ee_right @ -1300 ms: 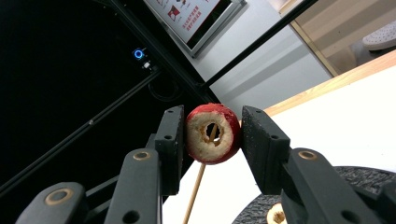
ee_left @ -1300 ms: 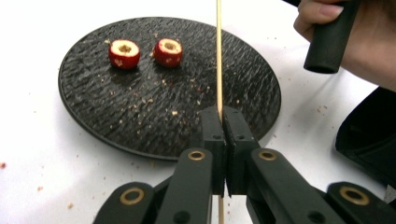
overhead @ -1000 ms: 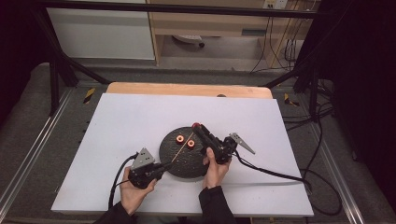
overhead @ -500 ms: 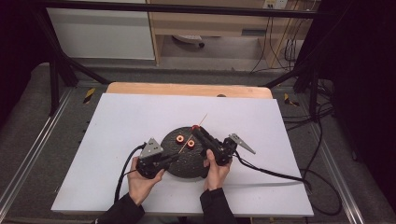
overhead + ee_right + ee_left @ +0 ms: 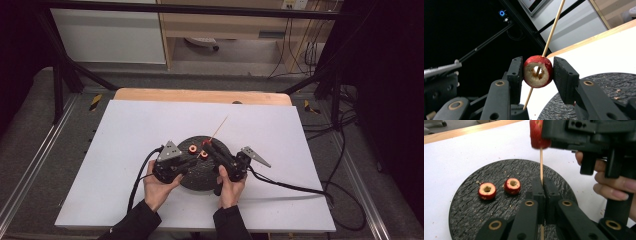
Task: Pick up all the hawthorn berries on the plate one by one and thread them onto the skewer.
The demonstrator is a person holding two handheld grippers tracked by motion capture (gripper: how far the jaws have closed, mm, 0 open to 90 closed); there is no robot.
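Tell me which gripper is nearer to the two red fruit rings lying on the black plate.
Left. The left gripper sits just beside the two fruit rings on the black plate, shut on the skewer. The right gripper is raised, clamping a third ring on that skewer.

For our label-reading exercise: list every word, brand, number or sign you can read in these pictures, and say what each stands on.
None can be read.
The black plate, the cored red fruits, the wooden skewer and both tools' black jaws carry no writing.
The small device with a blue ring light in the right gripper view shows no legible mark.
The yellow-and-black tape strips on the floor are plain stripes, no text.
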